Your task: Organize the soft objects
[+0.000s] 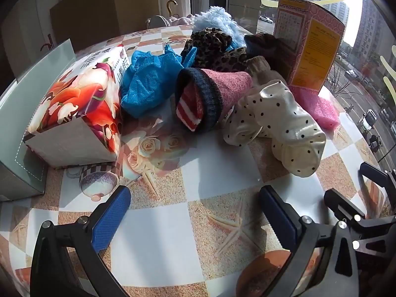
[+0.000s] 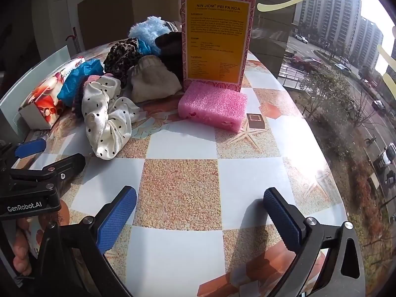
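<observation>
A heap of soft things lies at the back of the table: a white polka-dot scrunchie (image 1: 282, 121) (image 2: 109, 121), a pink knit sock with a red striped piece in its mouth (image 1: 210, 96), a blue mesh cloth (image 1: 148, 84) (image 2: 79, 79), a leopard-print scrunchie (image 1: 215, 49) (image 2: 123, 54), a beige knit piece (image 2: 153, 79), a fluffy light-blue item (image 2: 148, 32) and a pink sponge (image 2: 212, 106) (image 1: 319, 106). My left gripper (image 1: 195, 212) is open and empty, in front of the heap. My right gripper (image 2: 200, 212) is open and empty over bare table, short of the sponge.
A floral tissue box (image 1: 79, 109) (image 2: 42, 101) lies at the left beside a grey-white box (image 1: 22, 133). A tall pink and yellow medicine carton (image 2: 215, 34) (image 1: 309, 44) stands behind the sponge. The table edge (image 2: 329, 173) curves at the right, by a window.
</observation>
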### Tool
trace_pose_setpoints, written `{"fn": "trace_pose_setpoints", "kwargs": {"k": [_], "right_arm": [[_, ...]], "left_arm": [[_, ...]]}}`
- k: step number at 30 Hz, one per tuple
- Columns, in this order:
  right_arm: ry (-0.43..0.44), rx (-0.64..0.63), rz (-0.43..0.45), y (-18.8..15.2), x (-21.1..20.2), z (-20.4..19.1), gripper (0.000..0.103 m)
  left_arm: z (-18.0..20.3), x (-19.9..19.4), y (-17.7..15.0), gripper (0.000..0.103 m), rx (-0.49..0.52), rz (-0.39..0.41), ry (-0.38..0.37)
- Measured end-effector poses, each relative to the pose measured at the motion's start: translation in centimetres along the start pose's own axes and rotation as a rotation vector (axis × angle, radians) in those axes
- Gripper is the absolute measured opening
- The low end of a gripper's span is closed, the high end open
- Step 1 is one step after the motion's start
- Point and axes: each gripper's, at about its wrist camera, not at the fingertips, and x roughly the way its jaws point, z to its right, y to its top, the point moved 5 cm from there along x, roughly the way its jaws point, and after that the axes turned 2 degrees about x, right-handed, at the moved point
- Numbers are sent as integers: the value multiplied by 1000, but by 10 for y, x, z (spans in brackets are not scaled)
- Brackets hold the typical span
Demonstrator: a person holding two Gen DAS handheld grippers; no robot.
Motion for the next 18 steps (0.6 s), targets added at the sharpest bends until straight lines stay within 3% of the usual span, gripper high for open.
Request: {"fn": "trace_pose_setpoints", "kwargs": {"k": [18], "right_arm": [[2, 0, 8, 0, 0, 1, 103]], "left_arm": [[0, -6, -5, 103, -2, -2, -6]]}}
